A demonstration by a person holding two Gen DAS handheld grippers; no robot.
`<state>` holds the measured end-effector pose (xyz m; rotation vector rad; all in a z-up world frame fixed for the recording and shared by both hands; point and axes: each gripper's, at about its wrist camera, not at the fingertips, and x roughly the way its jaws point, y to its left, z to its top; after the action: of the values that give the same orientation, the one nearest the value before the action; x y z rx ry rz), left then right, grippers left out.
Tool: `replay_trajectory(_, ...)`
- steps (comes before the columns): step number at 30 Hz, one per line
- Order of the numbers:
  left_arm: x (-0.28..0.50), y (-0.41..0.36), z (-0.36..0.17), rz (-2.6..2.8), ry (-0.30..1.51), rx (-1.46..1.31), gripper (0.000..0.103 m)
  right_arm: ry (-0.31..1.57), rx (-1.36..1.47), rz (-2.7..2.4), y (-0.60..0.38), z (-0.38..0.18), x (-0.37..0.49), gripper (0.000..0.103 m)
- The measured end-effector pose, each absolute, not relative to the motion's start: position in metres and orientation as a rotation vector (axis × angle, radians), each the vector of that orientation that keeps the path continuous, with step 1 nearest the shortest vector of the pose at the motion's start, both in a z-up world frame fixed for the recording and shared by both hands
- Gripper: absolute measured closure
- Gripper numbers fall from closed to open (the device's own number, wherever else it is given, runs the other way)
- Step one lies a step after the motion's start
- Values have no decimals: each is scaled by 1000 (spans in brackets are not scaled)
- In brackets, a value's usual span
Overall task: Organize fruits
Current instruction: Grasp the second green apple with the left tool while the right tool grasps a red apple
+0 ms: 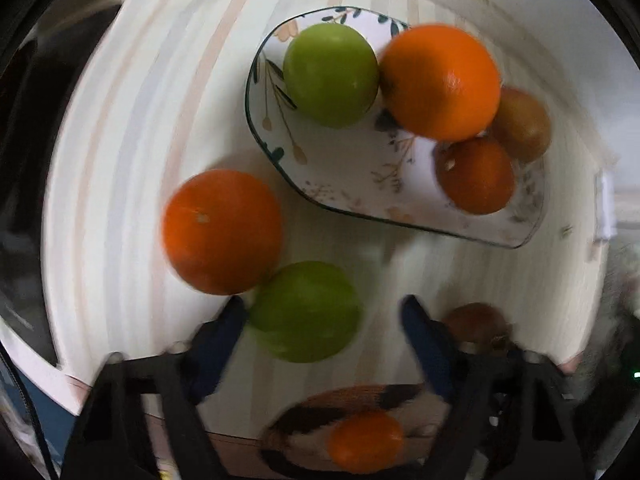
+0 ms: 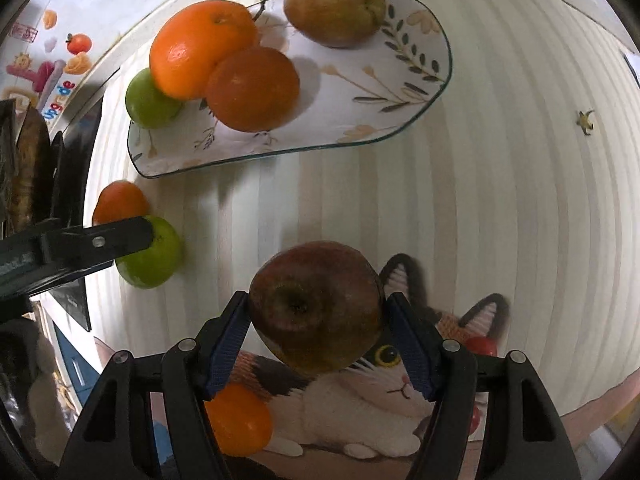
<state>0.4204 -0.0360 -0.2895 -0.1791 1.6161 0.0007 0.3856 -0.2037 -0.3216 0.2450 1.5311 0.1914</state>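
Right fingers clamp red apple; left fingers unclenched around green apple.

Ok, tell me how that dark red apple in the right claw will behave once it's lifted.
The round dark red apple looks firm and glossy, so it could slip between the ribbed blue pads of the right claw. Set on the flat striped table, it would probably roll.

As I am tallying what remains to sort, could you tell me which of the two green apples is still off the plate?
The green apple beside the left gripper, touching a loose orange; the other green apple sits on the floral plate.
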Motion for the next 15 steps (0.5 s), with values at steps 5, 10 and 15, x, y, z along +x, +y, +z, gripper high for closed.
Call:
replay_trajectory(5, 418, -42, -290, -5, 1588, -101, 45, 1528, 235, 190, -198, -322, 389, 31)
replay_trajectory(10, 395, -38, -289, -25, 1608, -114, 46, 1543, 239, 198, -200, -321, 390, 31)
replay_trajectory(15, 361, -35, -286, -62, 1644, -139, 46, 1575, 211, 254, -194, -317, 381, 31)
